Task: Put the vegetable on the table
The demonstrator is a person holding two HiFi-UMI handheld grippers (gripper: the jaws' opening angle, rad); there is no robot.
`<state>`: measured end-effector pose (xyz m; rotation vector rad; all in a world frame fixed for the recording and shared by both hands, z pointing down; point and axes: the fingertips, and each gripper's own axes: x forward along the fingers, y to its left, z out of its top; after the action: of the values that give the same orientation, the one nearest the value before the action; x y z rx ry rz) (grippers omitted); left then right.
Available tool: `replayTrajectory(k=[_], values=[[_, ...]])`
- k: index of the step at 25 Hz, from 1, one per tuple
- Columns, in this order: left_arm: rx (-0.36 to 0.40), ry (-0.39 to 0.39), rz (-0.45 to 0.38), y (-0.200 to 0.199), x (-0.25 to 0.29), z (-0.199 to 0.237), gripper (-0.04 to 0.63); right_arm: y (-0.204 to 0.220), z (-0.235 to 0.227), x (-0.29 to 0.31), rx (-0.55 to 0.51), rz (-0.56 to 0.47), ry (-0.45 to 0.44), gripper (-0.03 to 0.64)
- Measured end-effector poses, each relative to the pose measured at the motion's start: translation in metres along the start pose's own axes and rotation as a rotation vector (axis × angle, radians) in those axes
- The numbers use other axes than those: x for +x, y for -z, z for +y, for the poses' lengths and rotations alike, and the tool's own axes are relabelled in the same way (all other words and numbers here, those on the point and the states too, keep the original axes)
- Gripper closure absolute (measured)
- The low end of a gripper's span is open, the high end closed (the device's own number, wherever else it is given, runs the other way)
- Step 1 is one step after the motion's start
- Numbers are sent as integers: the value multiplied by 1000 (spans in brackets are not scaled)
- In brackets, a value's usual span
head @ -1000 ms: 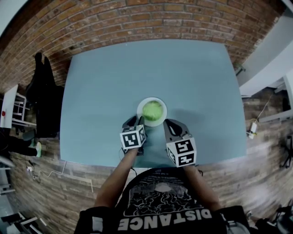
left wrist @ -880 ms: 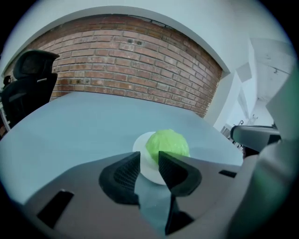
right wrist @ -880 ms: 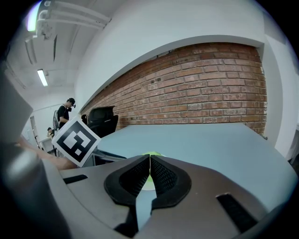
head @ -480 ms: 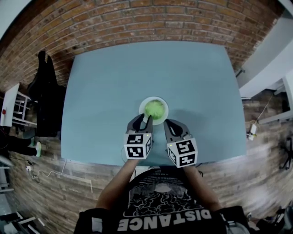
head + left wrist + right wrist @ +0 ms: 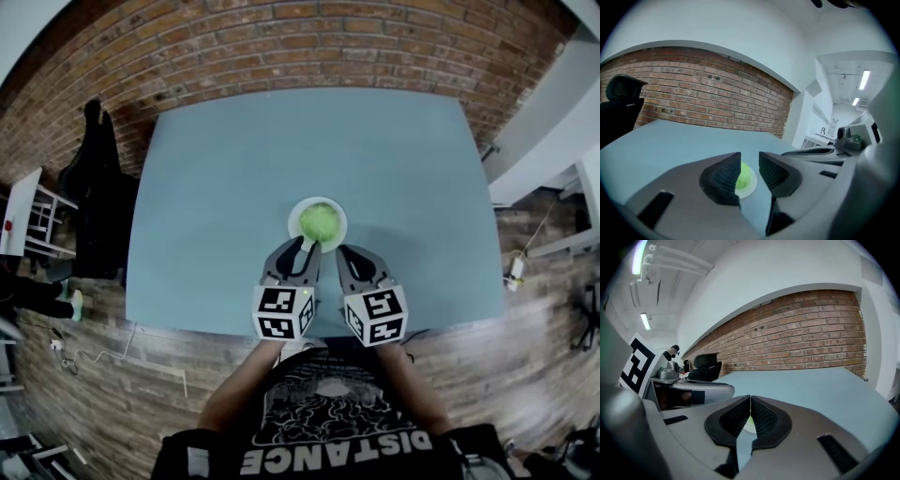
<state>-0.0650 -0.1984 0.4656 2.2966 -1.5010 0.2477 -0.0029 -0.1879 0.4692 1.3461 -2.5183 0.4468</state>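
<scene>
Blue-grey table (image 5: 216,187), mostly bare. White plate (image 5: 292,225) sits mid-table, a bit toward the near edge, w/ a round green veg (image 5: 320,221) on it.

Risk, imo: left gripper (image 5: 749,164) has its jaws only a little apart, and the gap looks narrower than the veg. Pushing in as-is could shove the veg off the plate's far side or drag the plate. A leafy ball may also crush or slip if pinched off-centre.

Veg lies just ahead of the left gripper, lined up w/ the gap, not yet between the pads. Right gripper (image 5: 750,404) is near & right of the plate, jaws together on nothing, veg ahead-left of it.
</scene>
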Motion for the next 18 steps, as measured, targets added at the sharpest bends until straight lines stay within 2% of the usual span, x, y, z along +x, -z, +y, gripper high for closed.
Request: replayTrajectory(k=[1, 3, 17, 18], values=[[2, 1, -4, 0, -2, -1, 475, -1, 1, -1, 0, -3, 0, 607], [6, -4, -13, -1, -6, -3, 528, -2, 3, -4, -2, -8, 1, 607], [14, 24, -42, -3, -43, -19, 534, -10, 30, -29, -3, -53, 9, 607], [16, 19, -46, -3, -46, -19, 568, -10, 32, -32, -4, -56, 10, 607]])
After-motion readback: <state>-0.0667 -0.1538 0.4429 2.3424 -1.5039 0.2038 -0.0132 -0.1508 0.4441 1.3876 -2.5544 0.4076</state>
